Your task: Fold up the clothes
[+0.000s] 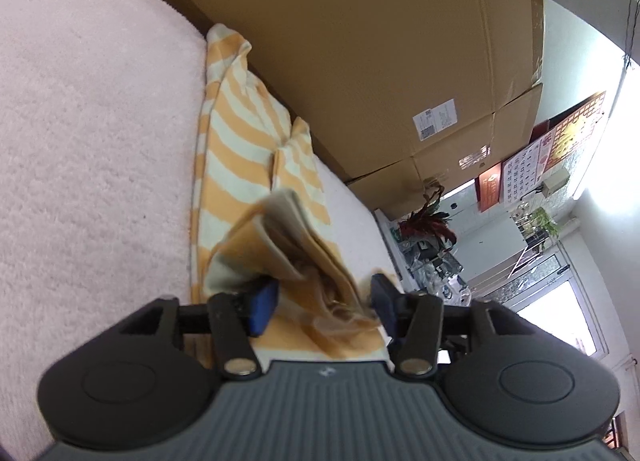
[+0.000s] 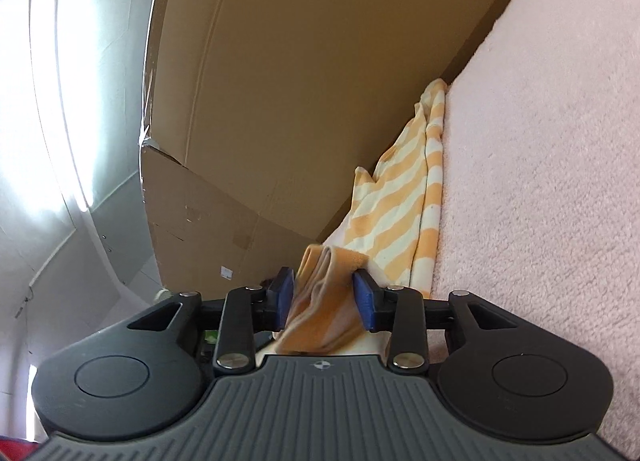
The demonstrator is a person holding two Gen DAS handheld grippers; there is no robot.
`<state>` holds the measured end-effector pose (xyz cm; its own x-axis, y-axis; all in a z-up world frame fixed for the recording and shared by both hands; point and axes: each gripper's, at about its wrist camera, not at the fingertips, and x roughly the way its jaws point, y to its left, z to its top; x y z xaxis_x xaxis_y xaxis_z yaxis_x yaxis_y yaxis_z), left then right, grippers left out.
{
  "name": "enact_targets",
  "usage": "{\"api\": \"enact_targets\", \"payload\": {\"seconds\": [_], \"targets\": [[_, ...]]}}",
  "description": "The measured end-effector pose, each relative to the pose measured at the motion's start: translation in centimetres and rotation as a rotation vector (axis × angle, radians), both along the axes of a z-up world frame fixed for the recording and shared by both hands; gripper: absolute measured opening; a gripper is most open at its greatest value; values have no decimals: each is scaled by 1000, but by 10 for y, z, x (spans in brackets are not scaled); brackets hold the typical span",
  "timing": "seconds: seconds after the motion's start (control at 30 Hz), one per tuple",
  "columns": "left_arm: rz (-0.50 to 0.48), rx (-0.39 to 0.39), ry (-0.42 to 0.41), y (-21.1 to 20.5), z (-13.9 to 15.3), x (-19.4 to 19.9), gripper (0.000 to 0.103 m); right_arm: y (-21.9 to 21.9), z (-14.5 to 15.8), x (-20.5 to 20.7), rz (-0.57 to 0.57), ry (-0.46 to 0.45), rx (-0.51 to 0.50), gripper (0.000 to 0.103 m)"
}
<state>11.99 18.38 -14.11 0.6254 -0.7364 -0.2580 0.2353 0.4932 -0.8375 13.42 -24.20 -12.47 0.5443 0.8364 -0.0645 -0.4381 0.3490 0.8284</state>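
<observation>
Striped orange-and-cream garment (image 1: 236,149) lies stretched along the edge of a pink fluffy blanket (image 1: 88,133), next to a large cardboard box (image 1: 360,41). In the left wrist view, the near end of this cloth is bunched in folds and rises between the blue pads of the left gripper (image 1: 324,301). The jaws stand about half open. The left pad (image 1: 264,309) is partly covered by the fabric, while the right pad is just beside the folds; whether it still touches them I cannot tell. The cloth looks loose, not squeezed. Behind, a shelf with a red-leaved plant (image 1: 428,217) and a wall calendar (image 1: 524,169) are seen.

In the right wrist view, the same striped garment (image 2: 404,197) runs between the pink blanket (image 2: 540,181) and the cardboard box (image 2: 300,81). Its near end is gathered in a thick fold and passes between the pads of the right gripper (image 2: 324,297). These jaws are partly open too, less wide. The fold fills most of the gap and seems to lean on both pads (image 2: 366,301), but it is not pinched flat.
</observation>
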Motion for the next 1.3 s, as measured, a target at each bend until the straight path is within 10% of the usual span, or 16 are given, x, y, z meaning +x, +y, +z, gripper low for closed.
{"api": "enact_targets", "payload": {"seconds": [0.27,0.53,0.67,0.97,1.17,1.3], "targets": [[35,176,-138,-7,25,-2,59,23,30,-24,-105,-249,-327,36],[111,622,-289,-58,15,-26,58,88,28,-21,-18,-397,-715,21],[120,819,-385,-78,13,-36,58,87,26,-7,-75,-320,-706,17],[93,709,-391,-87,28,-21,63,106,42,-24,-28,-389,-648,21],[72,663,-284,-82,21,0,64,93,29,8,-112,-158,-603,9],[111,627,-422,-69,31,-33,63,67,36,-10,-146,-180,-493,16]]}}
